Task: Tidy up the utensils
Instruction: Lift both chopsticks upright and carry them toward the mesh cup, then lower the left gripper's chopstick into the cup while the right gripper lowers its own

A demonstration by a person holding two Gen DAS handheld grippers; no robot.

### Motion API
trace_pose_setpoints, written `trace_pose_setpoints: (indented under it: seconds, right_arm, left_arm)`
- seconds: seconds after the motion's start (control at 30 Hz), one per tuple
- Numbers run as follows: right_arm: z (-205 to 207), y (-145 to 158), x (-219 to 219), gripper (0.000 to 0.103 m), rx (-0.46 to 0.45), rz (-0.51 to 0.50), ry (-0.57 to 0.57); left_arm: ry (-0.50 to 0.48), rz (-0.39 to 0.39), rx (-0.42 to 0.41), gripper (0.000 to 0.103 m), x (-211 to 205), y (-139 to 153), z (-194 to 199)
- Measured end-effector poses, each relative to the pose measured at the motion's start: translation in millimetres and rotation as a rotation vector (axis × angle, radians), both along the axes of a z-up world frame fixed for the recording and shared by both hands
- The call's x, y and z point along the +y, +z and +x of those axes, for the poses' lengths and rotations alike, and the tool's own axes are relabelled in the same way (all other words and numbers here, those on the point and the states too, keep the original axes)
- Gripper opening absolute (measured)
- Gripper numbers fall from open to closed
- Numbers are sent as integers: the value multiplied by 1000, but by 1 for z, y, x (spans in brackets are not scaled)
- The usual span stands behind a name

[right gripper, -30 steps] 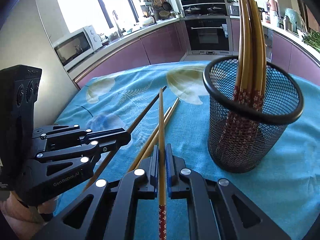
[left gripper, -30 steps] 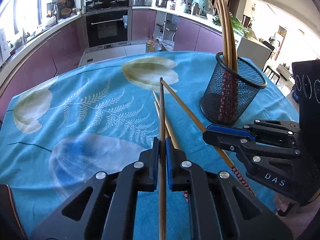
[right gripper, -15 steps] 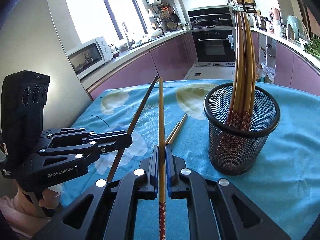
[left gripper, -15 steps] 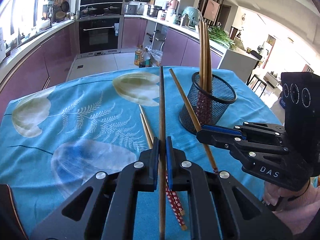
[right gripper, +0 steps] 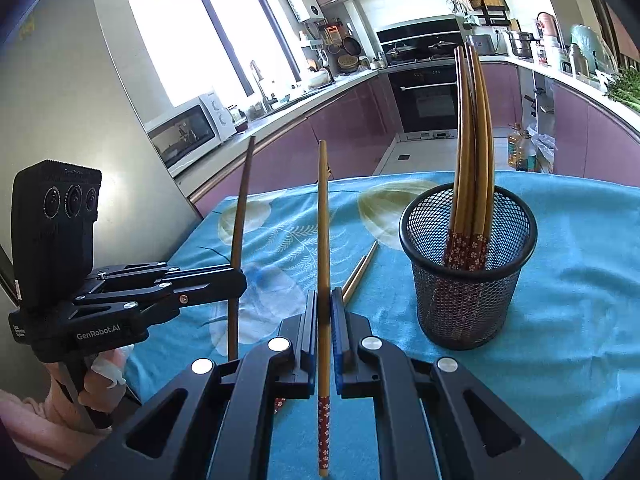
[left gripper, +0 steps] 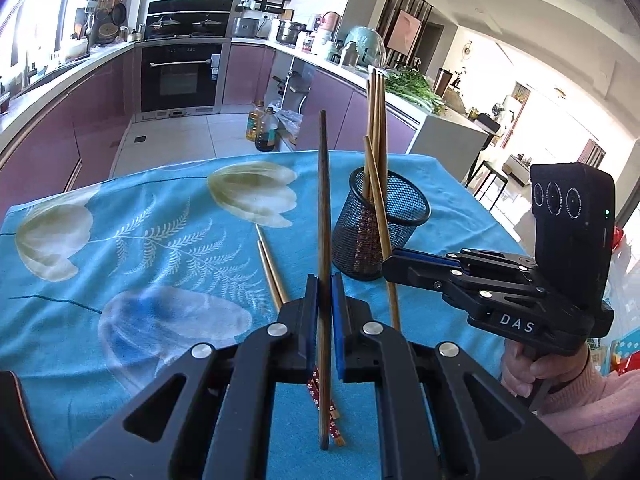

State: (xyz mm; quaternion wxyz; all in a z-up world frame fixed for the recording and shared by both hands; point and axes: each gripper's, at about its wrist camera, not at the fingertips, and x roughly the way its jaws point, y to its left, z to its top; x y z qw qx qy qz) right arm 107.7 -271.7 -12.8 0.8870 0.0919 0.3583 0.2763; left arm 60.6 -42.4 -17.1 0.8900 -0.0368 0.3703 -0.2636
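Note:
My left gripper [left gripper: 325, 292] is shut on a dark brown chopstick [left gripper: 324, 200], held nearly upright above the table; it also shows in the right wrist view [right gripper: 239, 216]. My right gripper [right gripper: 324, 308] is shut on a light chopstick [right gripper: 323, 220] with a red flowered end, also raised upright; in the left wrist view that chopstick [left gripper: 378, 208] stands in front of the black mesh holder [left gripper: 412, 216]. The holder [right gripper: 468, 304] has several chopsticks [right gripper: 472, 140] standing in it. Two chopsticks [left gripper: 270, 268] lie on the cloth between the grippers.
The table wears a blue flowered cloth [left gripper: 140, 240]. Its far edge [left gripper: 240, 158] drops to the kitchen floor, where oil bottles [left gripper: 262, 130] stand. Purple cabinets and an oven [left gripper: 182, 78] are behind. The right edge [left gripper: 480, 204] of the table is near the holder.
Both grippers have lifted and tilted their chopsticks from lying low over the cloth to nearly upright. Both have drawn back from the holder, which looks smaller now.

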Motion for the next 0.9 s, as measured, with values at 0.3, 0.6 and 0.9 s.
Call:
trace_pose_setpoints:
  seconds: [0.3,0.6,0.9]
  right_arm:
    - [-5,8,-9,6,-23,23,-1]
    - [-5,17,-12,6,-53,36,-9]
    - [-3,28,-9,6,-88,35,-23]
  left_arm:
    - [-16,-35,-20,7,6,15,-6]
    - [-29,-70,-46,7,6,27,-7]
    - [-45,-84,-66,7,-4,32,-1]
